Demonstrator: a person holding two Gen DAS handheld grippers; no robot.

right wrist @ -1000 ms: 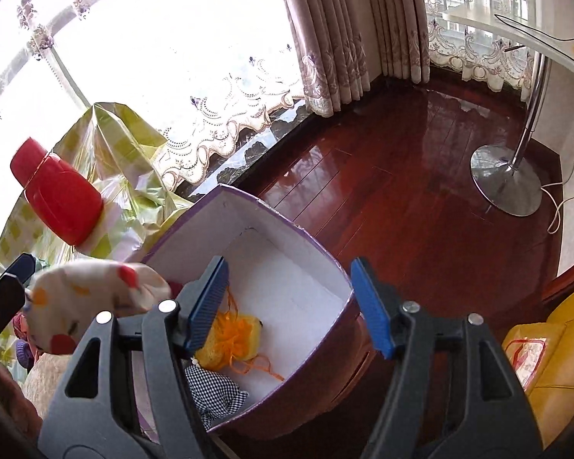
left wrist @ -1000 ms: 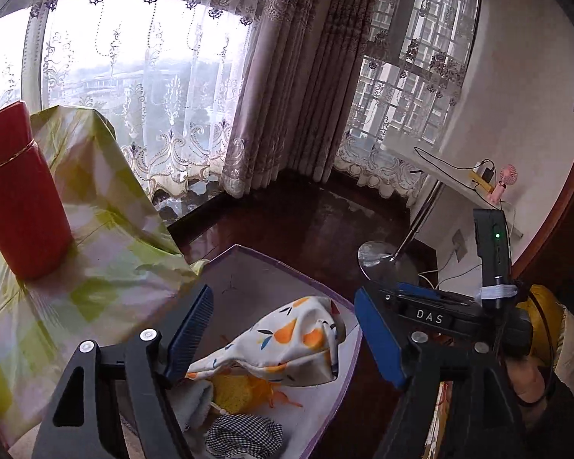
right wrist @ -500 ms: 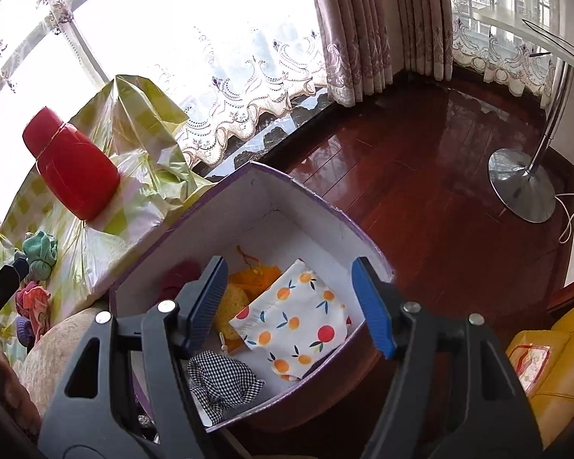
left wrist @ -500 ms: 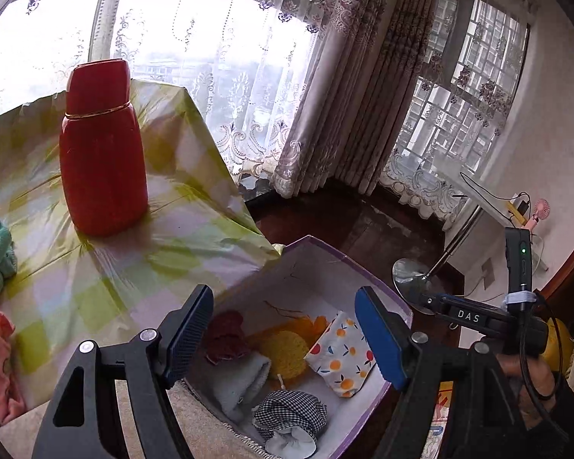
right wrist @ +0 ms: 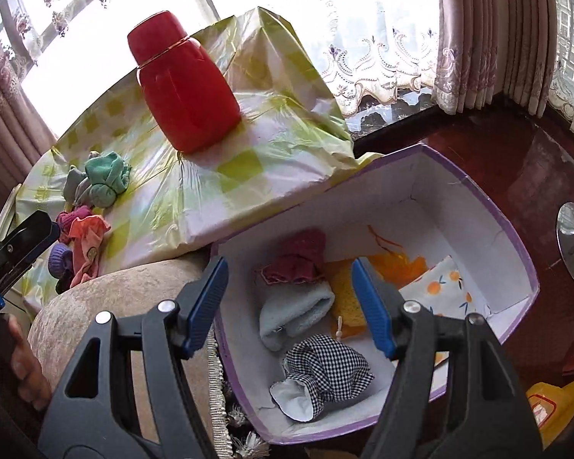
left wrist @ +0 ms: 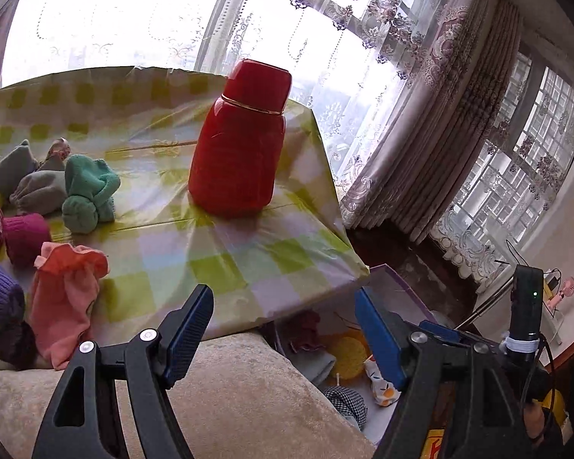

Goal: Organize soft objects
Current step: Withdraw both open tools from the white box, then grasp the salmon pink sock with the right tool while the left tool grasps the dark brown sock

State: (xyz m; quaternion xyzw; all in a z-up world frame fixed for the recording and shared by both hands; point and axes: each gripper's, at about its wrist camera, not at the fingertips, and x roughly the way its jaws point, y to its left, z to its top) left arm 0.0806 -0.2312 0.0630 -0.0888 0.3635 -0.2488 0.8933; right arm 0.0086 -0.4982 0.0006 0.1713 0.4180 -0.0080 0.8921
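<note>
Purple box (right wrist: 516,244) of soft pouches, both tongs (left wrist: 283,329) (right wrist: 289,302) wide and empty, yellow label (left wrist: 436,447) lettering perhaps "K", blurred.

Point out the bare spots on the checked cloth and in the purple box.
On the checked cloth, bare room lies between the red flask and the pink sock, toward the near edge. Its left end is crowded. In the purple box, only the far corner beyond the orange-print pouch is bare.

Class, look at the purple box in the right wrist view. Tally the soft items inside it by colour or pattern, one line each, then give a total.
In the purple box:
Maroon knit item: 1
Light blue item: 1
Black-and-white checked pouch: 1
Yellow item: 1
Orange mesh item: 1
White fruit-print pouch: 1
Total: 6
</note>
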